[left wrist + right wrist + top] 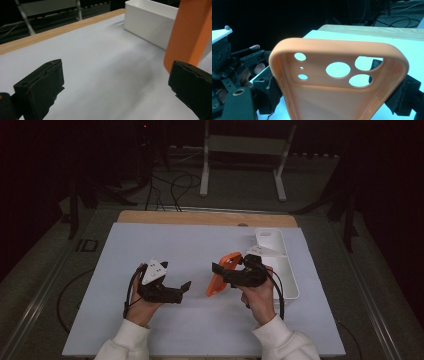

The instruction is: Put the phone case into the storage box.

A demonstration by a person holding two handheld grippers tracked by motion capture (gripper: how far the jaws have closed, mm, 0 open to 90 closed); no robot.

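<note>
A: What does the right gripper [226, 271] have?

B: A soft orange rubbery phone case [337, 82] with rounded corners. Its inner side faces the right gripper view, and three large round camera holes plus three smaller ones sit near its top edge. The jaws are clamped on its two long sides, one pad on each, well below the holes.

A: And where is it on the table?

B: In the high view the orange phone case [223, 273] stands tilted, its lower end at or just above the pale grey mat [200, 330] (I cannot tell if it touches). It rises between the fingers and leans past their tips.

A: The left gripper [182, 289]?

B: Its jaws are spread wide with nothing between them. In the left gripper view the case [191, 32] hangs just beyond the right-hand finger [192, 87].

A: Room to move?

B: Bare mat runs ahead of the left fingers to the wooden table edge [50, 32]. A white rectangular plastic tray [290, 280] lies behind the right hand [260, 300], near the mat's right border.
</note>
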